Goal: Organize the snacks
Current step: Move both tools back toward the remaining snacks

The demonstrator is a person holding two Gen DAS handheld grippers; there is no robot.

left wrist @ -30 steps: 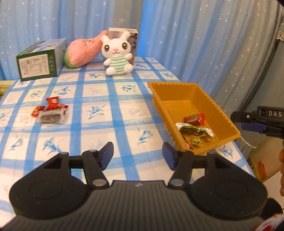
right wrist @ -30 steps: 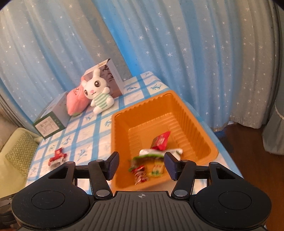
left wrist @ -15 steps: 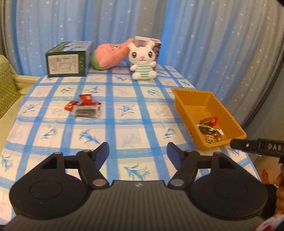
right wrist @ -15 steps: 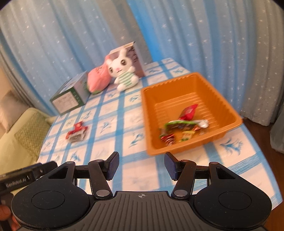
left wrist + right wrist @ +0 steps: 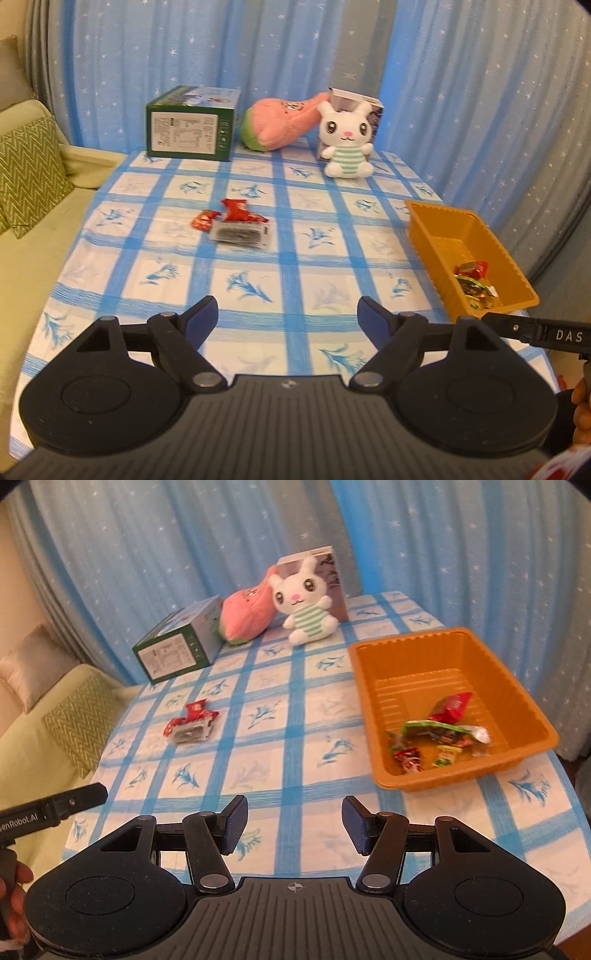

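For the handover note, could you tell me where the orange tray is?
The orange tray sits at the table's right edge in both views, right of the loose snacks.

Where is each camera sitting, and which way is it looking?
Left wrist: rides on the left gripper, near the table's front edge, facing the curtain across the table; its open jaws, the right gripper's tip and some fingers show.
Right wrist: rides on the right gripper, facing the orange tray; its open jaws, the left gripper's tip and a hand show.
Both see the tray, the loose snacks, the bunny toy and the green box.
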